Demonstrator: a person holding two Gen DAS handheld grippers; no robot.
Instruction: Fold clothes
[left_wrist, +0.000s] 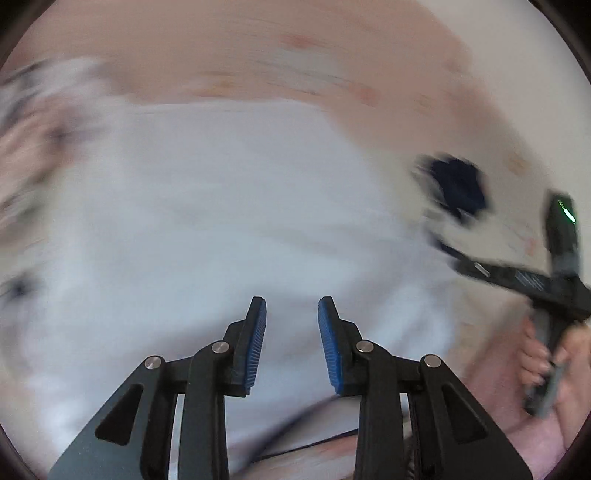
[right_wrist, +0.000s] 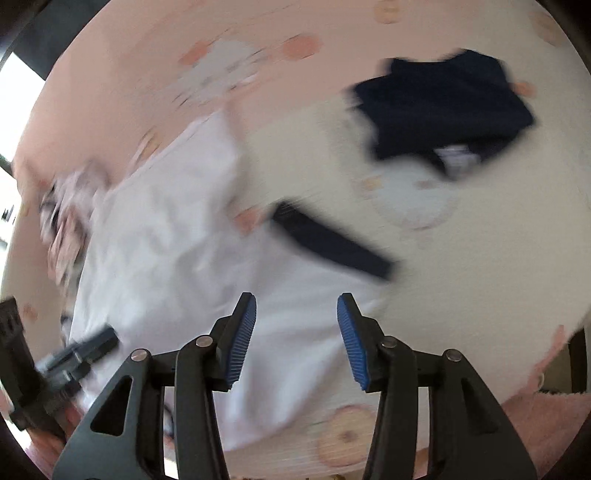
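Below, a soft white garment (right_wrist: 177, 236) with a dark band lies rumpled on a pink printed bedsheet (right_wrist: 122, 74); left gripper (left_wrist: 291, 314) and right gripper (right_wrist: 296, 310) hang spread, ribbed blue pads empty.

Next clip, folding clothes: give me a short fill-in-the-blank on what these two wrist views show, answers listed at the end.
1. The large garment spread under both hand-held grippers is ____ in colour.
2. The folded pile lying apart on the bedspread is dark ____.
3. Between the pads of the left hand-held gripper there is ____ held.
4. The jaws of the right hand-held gripper stand ____.

Missing words: white; navy; nothing; open
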